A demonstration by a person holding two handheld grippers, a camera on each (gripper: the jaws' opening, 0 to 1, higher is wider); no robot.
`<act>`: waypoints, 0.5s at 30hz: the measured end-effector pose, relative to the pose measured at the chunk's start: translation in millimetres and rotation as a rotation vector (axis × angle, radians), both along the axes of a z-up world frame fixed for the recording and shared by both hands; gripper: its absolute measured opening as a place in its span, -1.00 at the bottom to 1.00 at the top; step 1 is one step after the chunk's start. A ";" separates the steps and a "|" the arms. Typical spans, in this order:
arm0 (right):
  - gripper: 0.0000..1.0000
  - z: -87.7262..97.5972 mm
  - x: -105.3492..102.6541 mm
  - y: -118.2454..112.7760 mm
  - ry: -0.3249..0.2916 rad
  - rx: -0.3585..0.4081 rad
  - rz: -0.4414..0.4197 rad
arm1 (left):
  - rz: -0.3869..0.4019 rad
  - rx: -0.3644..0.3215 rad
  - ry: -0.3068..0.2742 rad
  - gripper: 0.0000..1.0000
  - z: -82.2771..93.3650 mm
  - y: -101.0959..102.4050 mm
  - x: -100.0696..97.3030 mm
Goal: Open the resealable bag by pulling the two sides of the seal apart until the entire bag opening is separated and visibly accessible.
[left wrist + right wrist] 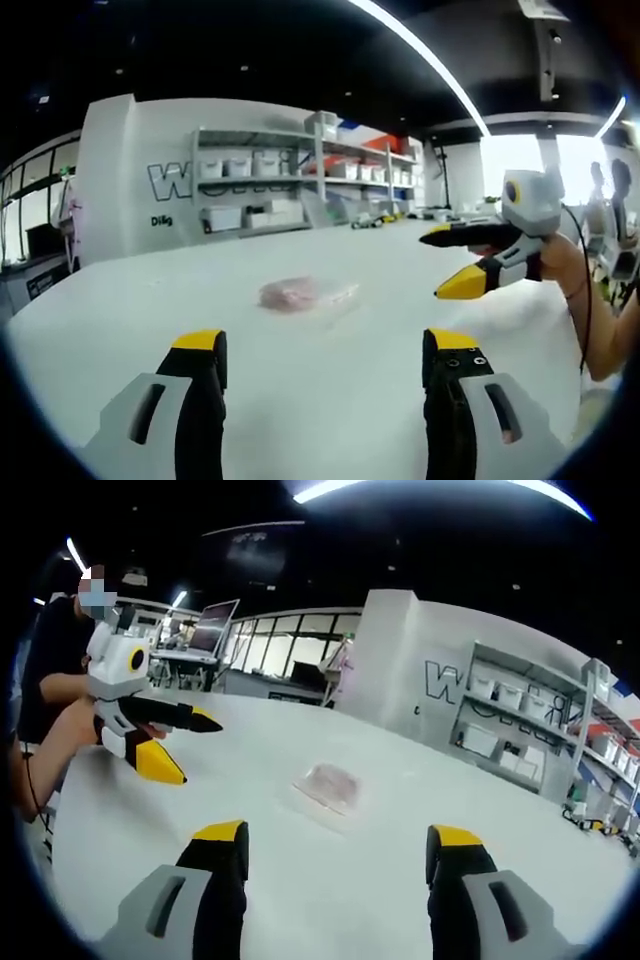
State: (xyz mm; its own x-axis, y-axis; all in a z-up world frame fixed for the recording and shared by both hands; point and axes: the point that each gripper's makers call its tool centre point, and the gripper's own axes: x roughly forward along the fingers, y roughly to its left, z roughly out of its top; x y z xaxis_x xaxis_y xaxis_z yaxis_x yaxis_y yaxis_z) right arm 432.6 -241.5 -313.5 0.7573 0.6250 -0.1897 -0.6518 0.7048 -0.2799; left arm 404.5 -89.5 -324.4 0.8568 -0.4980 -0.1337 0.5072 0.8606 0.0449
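A clear resealable bag [305, 293] with pinkish contents lies flat on the white table [330, 420], untouched. In the left gripper view my left gripper [325, 345] is open, its yellow-tipped jaws wide apart and short of the bag. My right gripper [437, 265] comes in from the right, held above the table to the right of the bag, jaws spread. In the right gripper view the bag [330, 783] sits just beyond my open right gripper [338, 835]. The left gripper [198, 750] hovers open at the left, away from the bag.
Shelves with white bins [300, 180] stand along the wall past the table's far edge, seen again as shelves [510, 710]. A person [55, 660] holds the grippers at the table's side. More desks and a screen [212, 628] lie behind.
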 end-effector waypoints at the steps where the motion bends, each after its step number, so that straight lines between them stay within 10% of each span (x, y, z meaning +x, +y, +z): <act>1: 0.44 0.2 -0.1 0.0 -0.001 0.000 0.001 | -0.001 0.001 0.001 0.60 -0.2 -0.8 0.0; 15: 0.31 -2.1 0.5 1.6 0.011 -0.021 0.009 | 0.007 -0.009 0.009 0.56 1.4 -2.3 0.5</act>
